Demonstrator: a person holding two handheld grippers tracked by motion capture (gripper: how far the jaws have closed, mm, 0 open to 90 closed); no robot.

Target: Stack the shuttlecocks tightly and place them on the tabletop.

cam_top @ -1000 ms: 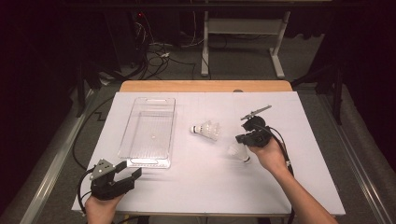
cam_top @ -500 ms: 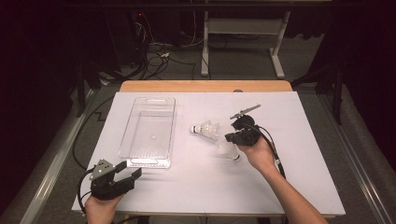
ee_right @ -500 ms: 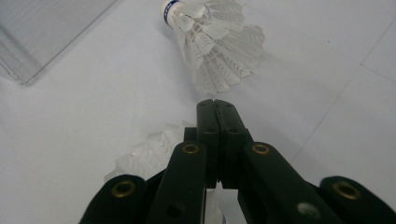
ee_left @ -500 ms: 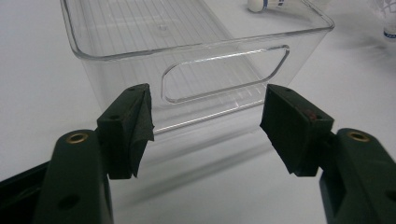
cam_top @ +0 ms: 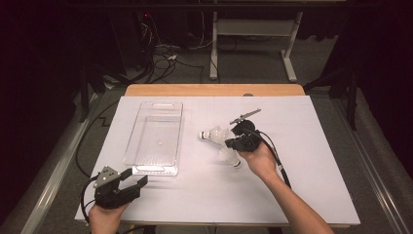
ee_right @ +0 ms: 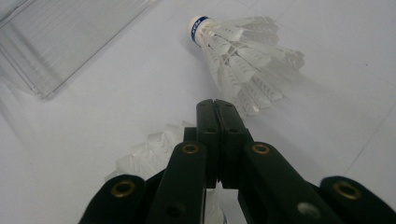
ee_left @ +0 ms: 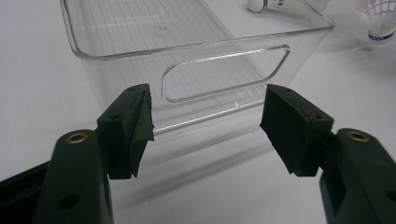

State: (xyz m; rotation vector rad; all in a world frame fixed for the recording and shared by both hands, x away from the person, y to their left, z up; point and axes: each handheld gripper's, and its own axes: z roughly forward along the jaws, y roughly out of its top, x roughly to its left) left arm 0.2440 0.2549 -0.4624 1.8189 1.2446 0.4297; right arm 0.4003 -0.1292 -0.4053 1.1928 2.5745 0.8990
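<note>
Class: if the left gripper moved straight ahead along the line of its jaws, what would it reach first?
Most likely the near end wall of the clear plastic bin, around its handle slot; the left gripper stands open just short of it.

Field count, table top:

Shuttlecocks: two, both white-feathered. One shuttlecock [cam_top: 211,133] lies on its side on the sheet; its cork carries a blue band, seen in the right gripper view [ee_right: 243,56]. The second shuttlecock [cam_top: 229,157] sits just beside it, partly under the right gripper.

Bins: one clear plastic bin [cam_top: 155,139], with one handle slot cut in the near end wall, seen in the left gripper view [ee_left: 224,72].

Grippers: two, a left gripper [cam_top: 130,184] and a right gripper [cam_top: 233,141].

Hands: two, one per gripper.

Sheets: one white sheet [cam_top: 311,161] over the table.
</note>
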